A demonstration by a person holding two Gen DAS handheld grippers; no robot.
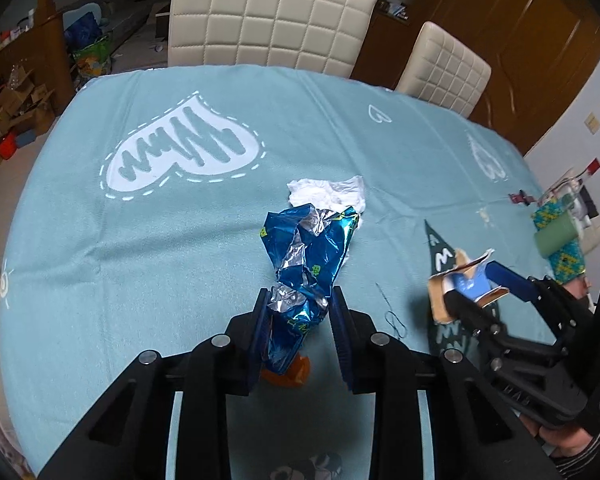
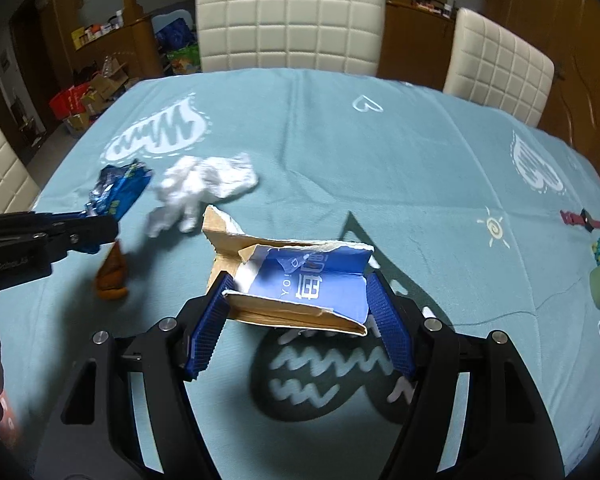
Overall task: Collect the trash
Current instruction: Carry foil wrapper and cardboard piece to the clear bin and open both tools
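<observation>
We hold the left gripper (image 1: 298,312) over the counter (image 1: 140,248), its fingers (image 1: 260,320) pinching the lower end of a crumpled blue foil wrapper (image 1: 308,252). The wrapper sits squarely between the two pads and sticks out ahead of the tips, off the cloth. Just past it a wad of white tissue (image 1: 328,192) lies on the counter, and below the wrapper an orange scrap (image 1: 296,372) rests on the cloth.

Our right gripper (image 2: 296,312) has its fingers (image 2: 388,320) spread wide but pressed on the two ends of a torn blue carton (image 2: 312,284), which spans the whole gap between the pads and is lifted clear of the counter, its shadow falling on the cloth beneath. In the right wrist view the tissue and the orange scrap lie to the left of the carton, near the left gripper. Two white chairs (image 2: 290,20) stand at the far edge.
</observation>
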